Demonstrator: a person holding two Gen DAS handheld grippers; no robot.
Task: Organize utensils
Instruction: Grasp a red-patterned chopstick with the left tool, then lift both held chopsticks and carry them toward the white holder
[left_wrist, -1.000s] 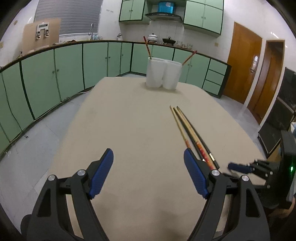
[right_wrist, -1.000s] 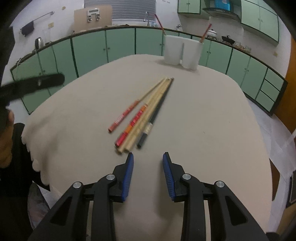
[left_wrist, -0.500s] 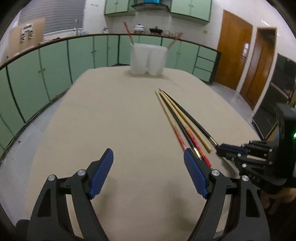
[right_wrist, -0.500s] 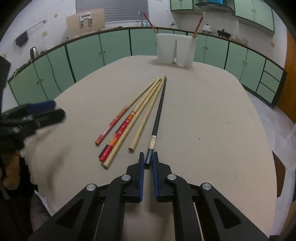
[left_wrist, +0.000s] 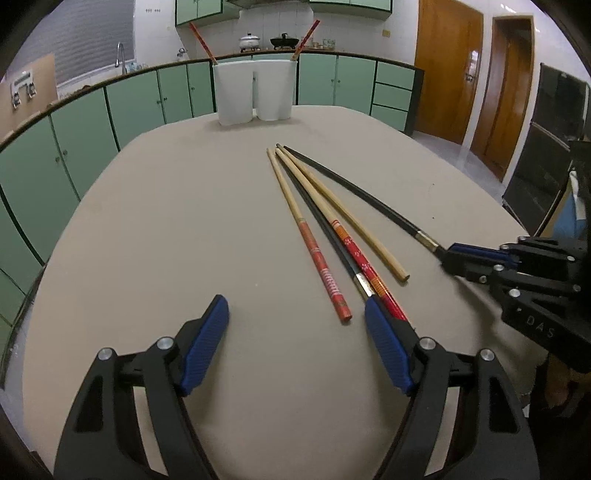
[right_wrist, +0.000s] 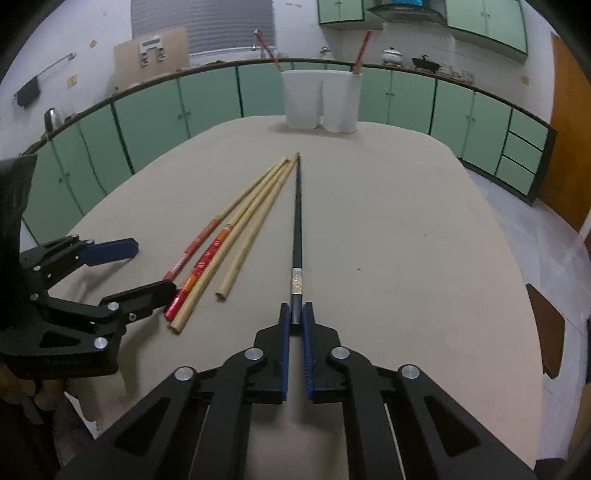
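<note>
My right gripper (right_wrist: 295, 325) clamped on butt of black chopstick (right_wrist: 296, 221), mid-table toward near edge. My left gripper (left_wrist: 295, 332) closing, nothing between jaws, beside remaining chopsticks (left_wrist: 321, 236). Step: pickup. Next, I judge: lift, carry to white holder (right_wrist: 321, 101) at far edge
</note>
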